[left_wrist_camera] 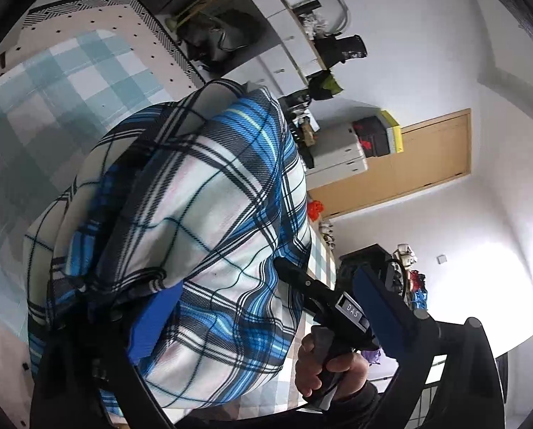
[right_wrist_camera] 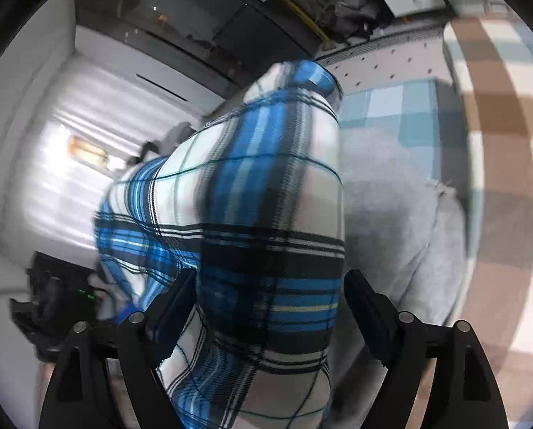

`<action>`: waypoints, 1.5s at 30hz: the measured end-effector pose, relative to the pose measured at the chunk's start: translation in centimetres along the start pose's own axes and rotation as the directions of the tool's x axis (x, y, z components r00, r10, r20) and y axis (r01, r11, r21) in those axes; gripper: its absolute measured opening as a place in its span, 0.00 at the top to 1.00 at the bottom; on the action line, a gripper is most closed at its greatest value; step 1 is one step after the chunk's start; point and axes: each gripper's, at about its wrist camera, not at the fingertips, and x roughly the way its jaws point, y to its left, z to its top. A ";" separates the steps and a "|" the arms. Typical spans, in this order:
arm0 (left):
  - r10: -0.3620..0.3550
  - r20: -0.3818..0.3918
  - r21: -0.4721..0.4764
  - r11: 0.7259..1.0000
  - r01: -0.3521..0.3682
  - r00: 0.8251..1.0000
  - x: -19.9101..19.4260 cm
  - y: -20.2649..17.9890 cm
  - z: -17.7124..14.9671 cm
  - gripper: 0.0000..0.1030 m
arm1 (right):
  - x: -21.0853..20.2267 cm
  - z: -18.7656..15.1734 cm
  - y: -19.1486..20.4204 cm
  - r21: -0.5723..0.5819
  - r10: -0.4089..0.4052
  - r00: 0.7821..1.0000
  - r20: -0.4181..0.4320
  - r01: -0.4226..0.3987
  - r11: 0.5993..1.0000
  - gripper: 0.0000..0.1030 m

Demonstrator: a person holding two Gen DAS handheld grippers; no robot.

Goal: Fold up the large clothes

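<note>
Evidently midway at best, judging from the present lie alone. Found the plaid garment [left_wrist_camera: 213, 186] raised off the surface and bunched in a rounded heap over both tools, above the checked bed cover [left_wrist_camera: 69, 82]. Not lying flat, not squared, with no clean fold line or neat edge to be seen in either view. Noted the left gripper [left_wrist_camera: 255, 286] spread wide, with cloth draped over one finger and filling most of the gap, and the opposite blue pad [left_wrist_camera: 370, 307] clear of the fabric. Recorded as released, bearing the cloth by drape rather than by pinch. Noted the right gripper [right_wrist_camera: 270, 286] likewise spread, with a band of plaid running up between its fingers and filling the gap. Saw no squeeze on the fabric, so recorded as unclamped, with certainty limited by blur in that view. Observed the same tool from the left wrist view, held in a hand [left_wrist_camera: 323, 361], nose against the hanging cloth. Logged a grey garment [right_wrist_camera: 409, 214] lying on the cover just beside the plaid, apparently unfolded too; cannot tell more. Assessed as outstanding: laying the plaid down flat, bringing edges together, smoothing, then probably the grey piece. Counted nothing as completed.
</note>
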 end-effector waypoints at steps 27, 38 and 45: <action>-0.277 0.058 0.027 0.961 0.275 0.959 -2.1 1.9 -0.2 0.17 | 7.4 4.4 12.9 -0.448 -0.155 0.981 -0.115 0.088 0.890 0.27; -0.249 0.059 0.017 0.969 0.248 0.967 -2.6 1.4 -0.6 0.32 | 7.2 3.5 12.6 -0.446 -0.137 0.990 -0.041 0.104 0.889 0.26; -0.074 0.029 0.058 0.996 0.072 0.997 -3.3 -2.8 -0.7 0.20 | -0.5 3.6 13.7 -0.419 -0.036 0.998 0.048 0.053 0.906 0.00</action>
